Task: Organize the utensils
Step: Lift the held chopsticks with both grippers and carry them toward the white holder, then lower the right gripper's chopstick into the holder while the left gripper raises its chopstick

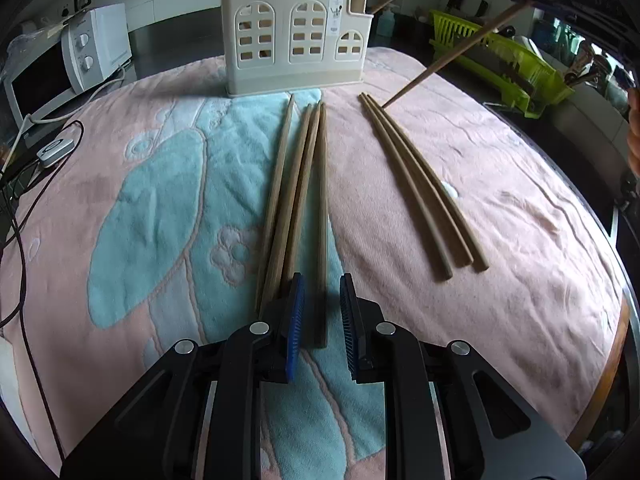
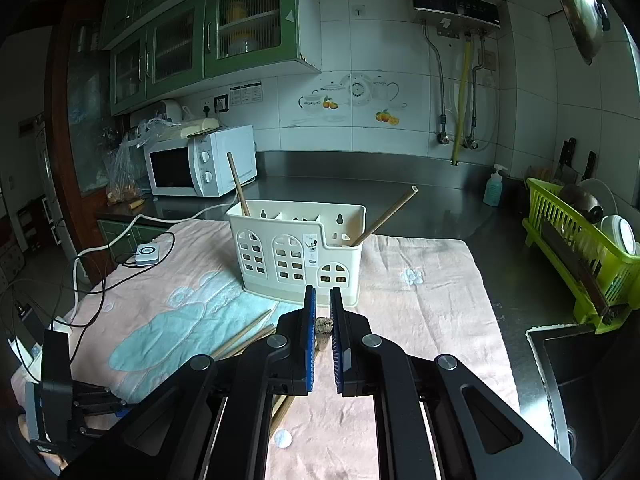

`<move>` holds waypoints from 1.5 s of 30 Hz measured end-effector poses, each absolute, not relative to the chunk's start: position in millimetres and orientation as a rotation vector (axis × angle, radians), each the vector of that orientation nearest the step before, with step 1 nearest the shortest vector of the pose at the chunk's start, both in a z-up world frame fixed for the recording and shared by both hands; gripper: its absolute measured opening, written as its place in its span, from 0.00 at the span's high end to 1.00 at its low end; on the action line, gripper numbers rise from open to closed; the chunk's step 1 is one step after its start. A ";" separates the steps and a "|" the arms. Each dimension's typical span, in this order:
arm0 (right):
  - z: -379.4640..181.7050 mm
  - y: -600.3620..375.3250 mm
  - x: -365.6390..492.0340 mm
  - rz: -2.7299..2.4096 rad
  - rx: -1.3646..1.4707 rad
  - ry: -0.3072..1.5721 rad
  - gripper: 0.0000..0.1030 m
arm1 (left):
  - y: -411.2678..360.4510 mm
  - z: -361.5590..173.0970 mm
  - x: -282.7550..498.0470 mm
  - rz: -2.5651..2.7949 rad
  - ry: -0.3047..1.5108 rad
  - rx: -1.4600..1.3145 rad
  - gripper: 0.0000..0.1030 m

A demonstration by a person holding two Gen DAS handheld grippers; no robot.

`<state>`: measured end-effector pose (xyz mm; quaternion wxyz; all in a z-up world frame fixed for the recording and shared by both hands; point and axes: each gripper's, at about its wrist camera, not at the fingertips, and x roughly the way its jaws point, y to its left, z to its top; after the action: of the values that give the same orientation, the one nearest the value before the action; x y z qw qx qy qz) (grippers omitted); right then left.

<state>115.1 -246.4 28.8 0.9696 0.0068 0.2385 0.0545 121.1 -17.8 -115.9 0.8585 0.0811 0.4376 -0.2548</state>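
A: Left tool (image 1: 322, 300) is down low over the towel (image 1: 500, 184) on the worktop, jaws parted, and one chopstick (image 1: 321, 216) from the group of four runs up between the blue pads (image 1: 295, 320). Pads are clear of it, nothing gripped.

B: And three more chopsticks (image 1: 416, 184) lie to the right, well apart from those four.

A: Right tool (image 2: 322, 334) is clenched on a single chopstick (image 2: 323, 330), seen end-on between the pads; from the left camera its tip hangs just above the three.

B: The cream holder (image 2: 298, 250) stands at the far edge of the towel, one stick (image 2: 238, 185) in its left compartment, another (image 2: 386, 216) leaning out of the right.
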 end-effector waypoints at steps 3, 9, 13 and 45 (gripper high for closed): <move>29.1 -245.3 114.8 0.110 0.010 0.481 0.93 | -20.3 -116.6 118.4 -0.532 0.907 0.193 0.83; 32.3 -244.9 115.0 0.110 0.013 0.479 0.93 | -30.5 -115.7 113.5 -0.513 0.891 0.266 0.89; 32.2 -244.4 114.6 0.110 0.012 0.478 0.93 | -32.8 -111.6 114.3 -0.502 0.893 0.260 0.95; 85.5 -244.2 137.8 0.213 0.002 0.475 0.93 | -27.5 29.0 167.0 -0.483 0.544 0.020 0.95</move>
<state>137.8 -244.2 85.5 0.9664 0.0011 0.2346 0.1051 167.0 -27.5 29.0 0.9345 0.0099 0.2660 -0.2364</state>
